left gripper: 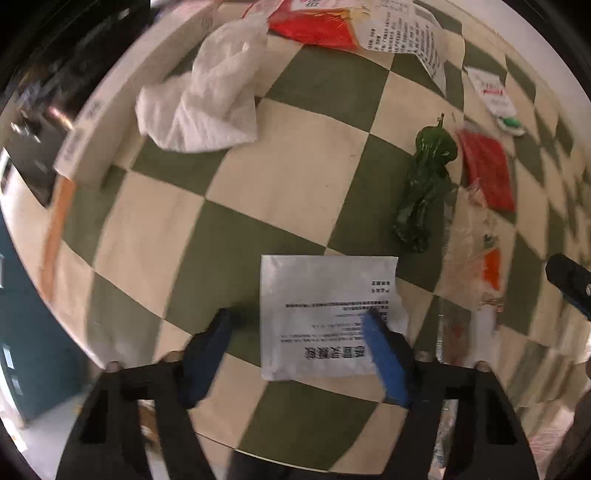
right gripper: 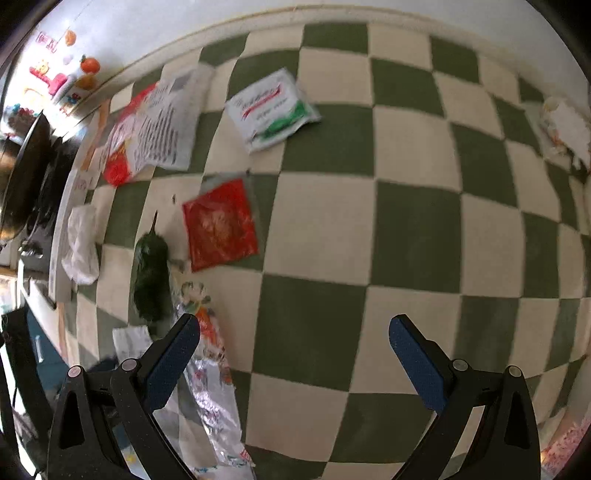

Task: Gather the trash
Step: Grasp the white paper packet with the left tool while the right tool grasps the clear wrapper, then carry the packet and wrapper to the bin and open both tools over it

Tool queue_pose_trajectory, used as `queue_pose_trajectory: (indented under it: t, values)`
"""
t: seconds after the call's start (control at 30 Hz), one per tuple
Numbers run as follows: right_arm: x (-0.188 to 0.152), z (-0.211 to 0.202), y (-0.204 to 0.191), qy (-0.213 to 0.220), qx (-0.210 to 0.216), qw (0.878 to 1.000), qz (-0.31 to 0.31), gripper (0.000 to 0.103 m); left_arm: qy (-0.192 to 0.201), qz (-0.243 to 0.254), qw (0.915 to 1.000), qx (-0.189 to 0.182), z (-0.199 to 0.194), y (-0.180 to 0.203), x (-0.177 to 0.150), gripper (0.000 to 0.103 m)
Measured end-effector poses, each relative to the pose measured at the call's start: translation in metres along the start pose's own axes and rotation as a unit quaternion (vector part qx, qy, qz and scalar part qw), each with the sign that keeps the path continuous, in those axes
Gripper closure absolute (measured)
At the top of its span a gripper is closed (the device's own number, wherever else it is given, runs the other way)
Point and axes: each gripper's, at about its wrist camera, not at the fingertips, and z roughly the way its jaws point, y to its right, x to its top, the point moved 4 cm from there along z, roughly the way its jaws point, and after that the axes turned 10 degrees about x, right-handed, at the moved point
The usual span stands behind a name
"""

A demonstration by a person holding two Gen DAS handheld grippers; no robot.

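On the green-and-cream checked tablecloth (left gripper: 295, 177), the left gripper (left gripper: 299, 325) is seen spread wide and holding nothing, its right finger lying over the near corner of a white printed sachet (left gripper: 325, 295) that sits flat between the fingers. Ahead and to the left of this claw a crumpled white tissue (left gripper: 207, 99) is found; further ahead lie a red-and-white wrapper with printed text (left gripper: 351, 26), and to the right a green pepper (left gripper: 424, 184), a red sachet (left gripper: 487, 170) just beside it and a small white packet with green print (left gripper: 495, 96). Only in the left wrist view is the printed sachet fully shown; in the right wrist view merely a corner of it is glimpsed. The right gripper (right gripper: 295, 332) is likewise held wide open and empty over bare cloth, with a torn foil wrapper (right gripper: 210, 376) under and beside its left finger. Only in the right wrist view is a crumpled wrapper at the far right edge (right gripper: 565, 129) shown.
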Motion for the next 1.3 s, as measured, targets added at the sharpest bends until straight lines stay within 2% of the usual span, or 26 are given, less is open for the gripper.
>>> queue_pose_trajectory:
  t: [0.03, 0.07, 0.17, 0.23, 0.27, 0.33, 0.4, 0.63, 0.83, 1.03, 1.13, 1.3]
  values:
    - [-0.003, 0.005, -0.003, -0.006, 0.003, 1.000, -0.007, 0.000, 0.008, 0.002, 1.0000, 0.001, -0.004, 0.001, 0.001, 0.085]
    - [-0.006, 0.010, -0.008, -0.014, 0.007, 1.000, -0.017, 0.000, 0.005, 0.004, 1.0000, 0.003, -0.006, 0.000, 0.001, 0.098]
    - [-0.019, 0.028, -0.023, -0.037, 0.016, 0.998, -0.044, 0.004, -0.008, -0.006, 0.9999, -0.003, -0.005, -0.007, 0.001, 0.102]
    - [-0.028, 0.041, -0.035, -0.052, 0.015, 0.996, -0.069, 0.015, -0.009, -0.017, 0.9998, -0.002, -0.007, -0.018, 0.001, 0.102]
    - [-0.031, 0.042, -0.043, -0.048, -0.006, 0.994, -0.095, 0.020, -0.009, -0.023, 0.9997, -0.003, -0.008, -0.022, 0.001, 0.102]
    - [-0.034, 0.040, -0.050, -0.040, -0.020, 0.992, -0.119, 0.042, -0.001, -0.035, 0.9994, -0.003, -0.013, -0.037, -0.001, 0.103]
    - [-0.035, 0.039, -0.053, -0.042, -0.003, 0.993, -0.114, 0.098, 0.010, -0.043, 0.9990, -0.004, -0.023, -0.050, -0.005, 0.103]
    - [-0.039, 0.001, -0.054, -0.017, 0.038, 0.994, -0.103, 0.102, 0.057, -0.069, 0.9959, -0.006, -0.064, -0.100, -0.016, 0.103]
    - [-0.045, -0.033, -0.093, 0.008, 0.063, 0.990, -0.125, 0.103, 0.095, -0.106, 0.9897, -0.008, -0.092, -0.143, -0.028, 0.103]
    - [-0.071, -0.042, -0.178, 0.024, 0.098, 0.982, -0.160, 0.103, 0.117, -0.170, 0.9783, -0.022, -0.100, -0.215, -0.067, 0.103]
    - [-0.098, -0.035, -0.235, 0.016, 0.119, 0.974, -0.194, 0.103, 0.117, -0.205, 0.9716, -0.018, -0.095, -0.268, -0.098, 0.103]
    - [-0.172, 0.022, -0.339, -0.021, 0.142, 0.950, -0.277, 0.103, 0.084, -0.282, 0.9557, 0.004, -0.049, -0.368, -0.164, 0.103]
